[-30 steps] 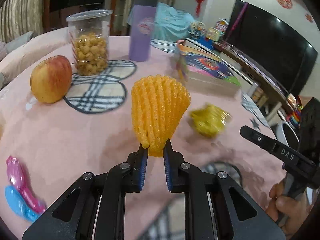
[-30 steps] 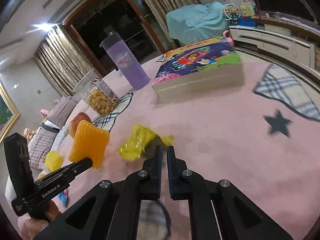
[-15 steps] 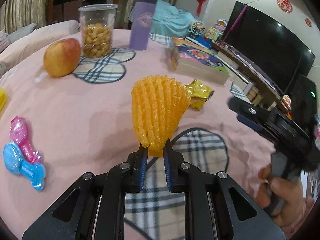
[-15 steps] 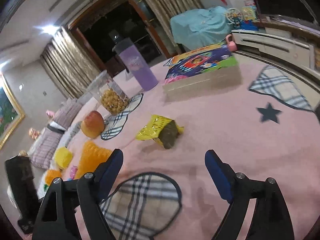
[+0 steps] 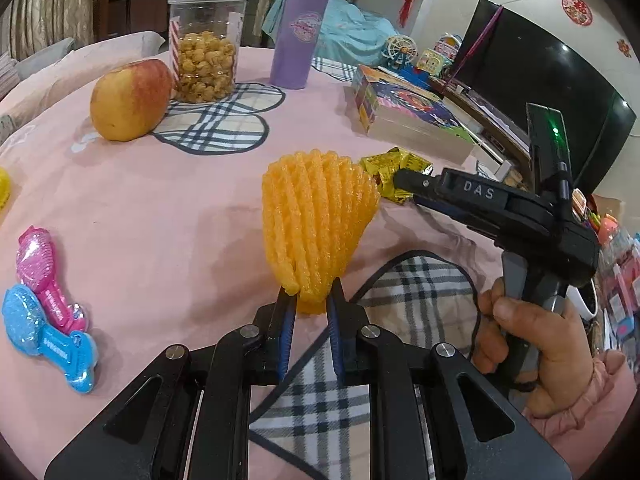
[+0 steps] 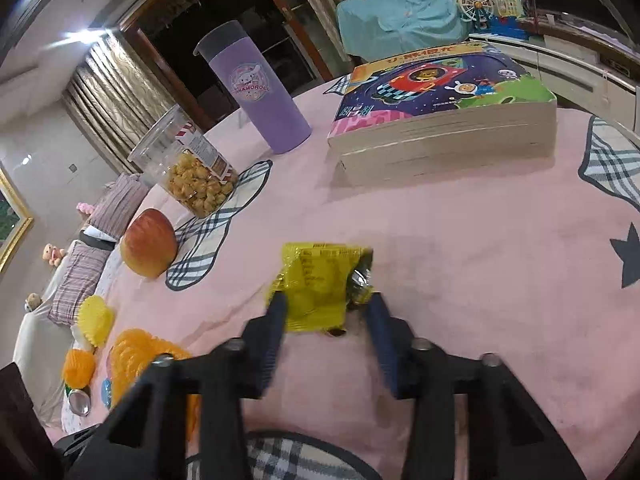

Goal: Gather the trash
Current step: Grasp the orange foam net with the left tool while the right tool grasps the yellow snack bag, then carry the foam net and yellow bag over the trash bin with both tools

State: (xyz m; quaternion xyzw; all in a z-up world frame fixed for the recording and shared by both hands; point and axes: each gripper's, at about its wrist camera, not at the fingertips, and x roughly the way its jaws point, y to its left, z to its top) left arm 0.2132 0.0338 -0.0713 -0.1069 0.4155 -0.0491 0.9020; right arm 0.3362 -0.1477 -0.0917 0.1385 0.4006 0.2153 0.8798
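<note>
An orange foam fruit net [image 5: 320, 216] stands upright in my left gripper [image 5: 310, 292], which is shut on its lower end, above the pink tablecloth [image 5: 160, 220]. A crumpled yellow wrapper [image 6: 316, 280] lies on the cloth. My right gripper [image 6: 326, 308] has come down around it. Its jaws are closing, and the blurred fingertips [image 6: 276, 308] stand at the wrapper's two sides. In the left wrist view the right gripper [image 5: 404, 184] reaches in from the right to the wrapper [image 5: 394, 168], held by a hand [image 5: 532, 344].
An apple [image 5: 130, 100], a popcorn jar [image 5: 206, 52] and a purple tumbler [image 5: 298, 32] stand at the back. A thick picture book [image 5: 412, 116] lies just behind the wrapper. Pink and blue toy brushes [image 5: 44, 312] lie at the left. More foam nets [image 6: 94, 316] sit off the table's left.
My right gripper went from shut to wide open, moved forward and down over the yellow wrapper, and its jaws have narrowed around it. The left gripper still holds the orange net.
</note>
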